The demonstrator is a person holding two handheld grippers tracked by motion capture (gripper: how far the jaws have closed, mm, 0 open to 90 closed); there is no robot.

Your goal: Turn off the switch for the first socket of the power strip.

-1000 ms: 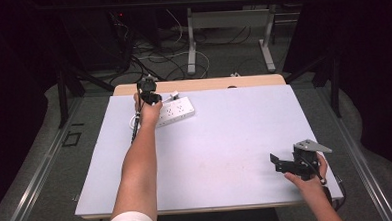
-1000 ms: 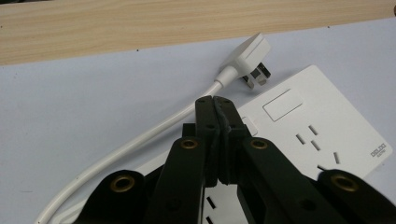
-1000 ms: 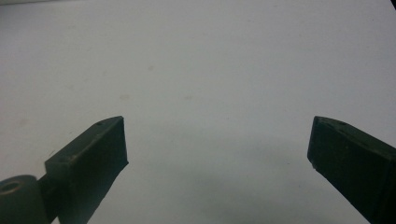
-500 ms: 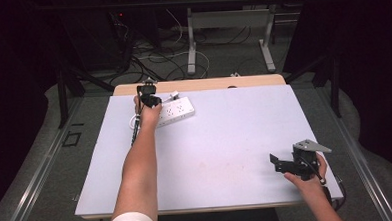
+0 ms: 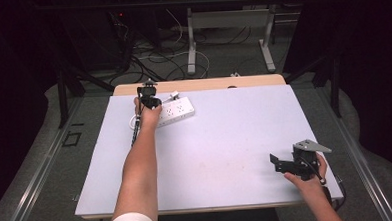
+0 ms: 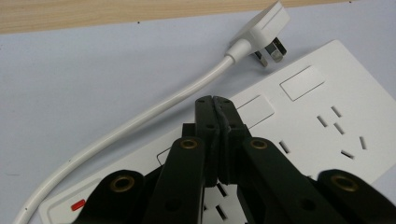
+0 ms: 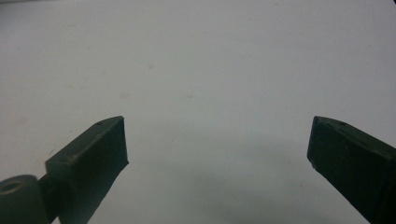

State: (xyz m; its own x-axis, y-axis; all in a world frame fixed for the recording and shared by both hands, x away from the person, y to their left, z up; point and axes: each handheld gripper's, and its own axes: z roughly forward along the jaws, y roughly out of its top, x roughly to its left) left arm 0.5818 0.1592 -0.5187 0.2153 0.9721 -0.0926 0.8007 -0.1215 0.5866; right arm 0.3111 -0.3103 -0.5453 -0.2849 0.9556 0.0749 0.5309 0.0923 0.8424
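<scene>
White power strip (image 6: 299, 135) just beneath left gripper (image 6: 215, 100), fingers pressed together, empty, right gripper (image 7: 217, 140) fingers wide apart

Two black jaws of the right gripper (image 7: 217, 144) rise from the bottom edge and stand far apart, with nothing between them. One jaw comes in from the lower left corner, angled up and inward, ending in a flat, squared tip; a round pivot boss sits at its base by the corner. The other jaw enters from the lower right corner, leaning inward, its squared tip at about the same height. Beyond and beneath the jaws lies a pale, plain table surface (image 7: 196, 60) with a few faint smudges ahead of the tips. A soft shadow darkens the surface between the jaws.
</scene>
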